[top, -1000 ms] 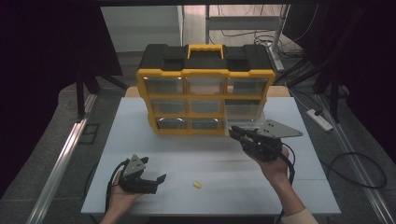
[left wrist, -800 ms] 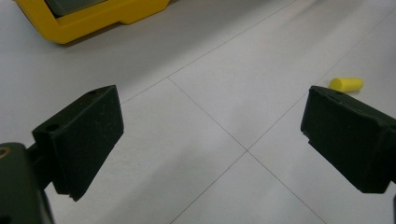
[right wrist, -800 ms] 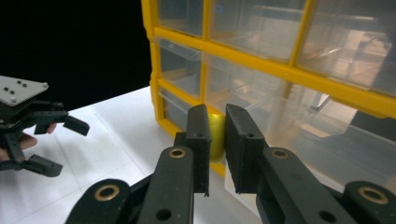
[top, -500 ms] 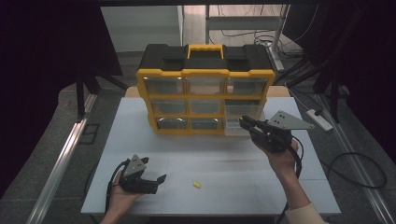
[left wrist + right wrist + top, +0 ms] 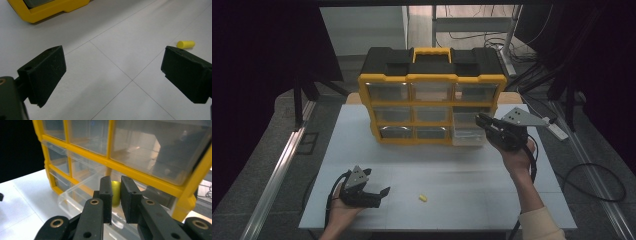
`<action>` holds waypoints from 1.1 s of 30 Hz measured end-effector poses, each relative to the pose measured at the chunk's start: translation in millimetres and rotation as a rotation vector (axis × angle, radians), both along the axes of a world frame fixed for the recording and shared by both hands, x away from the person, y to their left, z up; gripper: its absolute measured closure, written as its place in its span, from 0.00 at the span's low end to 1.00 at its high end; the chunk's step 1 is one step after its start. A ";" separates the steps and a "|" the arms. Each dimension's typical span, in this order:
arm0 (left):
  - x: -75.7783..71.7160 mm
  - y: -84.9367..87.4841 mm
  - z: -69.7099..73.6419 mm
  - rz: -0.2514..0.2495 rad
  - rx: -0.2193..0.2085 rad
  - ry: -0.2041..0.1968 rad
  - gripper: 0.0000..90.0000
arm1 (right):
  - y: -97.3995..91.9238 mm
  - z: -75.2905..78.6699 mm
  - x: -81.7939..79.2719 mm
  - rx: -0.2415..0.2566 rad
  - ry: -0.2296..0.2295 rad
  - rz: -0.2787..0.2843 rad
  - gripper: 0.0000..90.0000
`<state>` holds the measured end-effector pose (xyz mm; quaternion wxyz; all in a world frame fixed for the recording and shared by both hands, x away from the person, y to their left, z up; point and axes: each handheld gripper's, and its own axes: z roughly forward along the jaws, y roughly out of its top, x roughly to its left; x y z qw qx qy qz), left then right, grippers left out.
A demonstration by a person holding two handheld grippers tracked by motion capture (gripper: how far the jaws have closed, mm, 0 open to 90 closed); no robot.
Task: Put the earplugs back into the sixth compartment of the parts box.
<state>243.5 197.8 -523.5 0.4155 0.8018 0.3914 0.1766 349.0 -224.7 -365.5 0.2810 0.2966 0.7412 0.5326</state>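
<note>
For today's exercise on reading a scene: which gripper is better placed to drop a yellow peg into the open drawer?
The right gripper: its jaws already clamp a yellow peg above the open drawer. The left gripper rests open on the table, another peg lying nearby.

My right claw (image 5: 115,195) has flat black jaws on black links with brass-ringed pivot holes, and a grey three-cornered plate (image 5: 521,118) on top. My left claw (image 5: 371,194) is black too, trailing a black cable (image 5: 330,200); a cream sleeve (image 5: 538,223) covers my right forearm.

Glossy yellow plastic cabinet (image 5: 432,80), clear plastic drawers (image 5: 140,142), matt white table (image 5: 462,175), matt black claw pads (image 5: 45,72).
</note>
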 end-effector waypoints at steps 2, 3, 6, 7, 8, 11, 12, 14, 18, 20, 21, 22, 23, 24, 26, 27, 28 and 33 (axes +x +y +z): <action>-0.3 0.3 0.4 0.004 0.000 -0.004 0.06 | -1.8 -1.6 4.3 0.002 0.007 -0.012 0.88; -0.3 0.7 0.7 0.008 0.000 -0.007 0.06 | -2.6 -2.3 5.9 0.003 0.010 -0.017 0.88; -0.2 1.1 0.8 0.006 0.001 -0.005 0.06 | -5.1 -2.8 8.7 0.007 0.016 -0.029 0.88; -0.3 0.9 0.6 0.005 0.002 -0.004 0.06 | -5.6 -2.7 9.0 0.011 0.016 -0.030 0.88; -0.3 0.6 0.5 0.003 0.001 -0.003 0.06 | -5.9 -2.4 8.9 0.011 0.013 -0.032 0.87; -0.1 0.4 0.2 0.001 0.003 -0.003 0.06 | -5.8 -2.0 8.9 0.004 0.012 -0.034 0.80; -0.2 0.5 0.3 0.002 0.003 -0.003 0.06 | -5.3 -2.3 8.9 0.002 0.009 -0.034 0.72; -0.1 0.4 0.3 0.002 0.002 -0.004 0.06 | -2.4 -3.5 8.7 -0.015 -0.005 -0.046 0.51; -0.3 0.1 0.1 0.000 0.004 -0.004 0.06 | 4.3 -2.6 4.4 -0.022 -0.023 -0.051 0.33; -0.5 0.1 0.2 0.000 0.001 -0.003 0.06 | 6.1 -1.4 2.0 -0.013 -0.014 -0.029 0.31; -0.6 0.1 0.3 0.000 0.001 -0.004 0.06 | 6.6 -0.7 1.1 -0.006 -0.003 -0.008 0.31; -0.7 0.2 0.3 -0.001 0.002 -0.004 0.06 | 7.2 0.0 0.1 0.005 0.009 0.012 0.30; -0.7 0.2 0.3 -0.001 0.002 -0.004 0.06 | 7.9 0.6 -1.2 0.017 0.018 0.029 0.29; -0.8 0.4 0.4 -0.001 0.002 -0.004 0.06 | 8.6 1.1 -2.2 0.023 0.024 0.040 0.28; -0.9 0.6 0.5 -0.002 0.003 -0.005 0.06 | 9.8 2.4 -5.6 0.034 0.044 0.068 0.28; -1.0 0.7 0.6 -0.002 0.001 -0.005 0.06 | 10.5 2.8 -8.0 0.039 0.053 0.086 0.27; -1.1 0.8 0.6 -0.002 0.001 -0.005 0.06 | 10.8 3.0 -9.3 0.041 0.059 0.099 0.27; -1.2 0.2 0.5 -0.005 0.001 -0.004 0.06 | 17.1 2.2 -17.2 0.059 0.082 0.157 0.26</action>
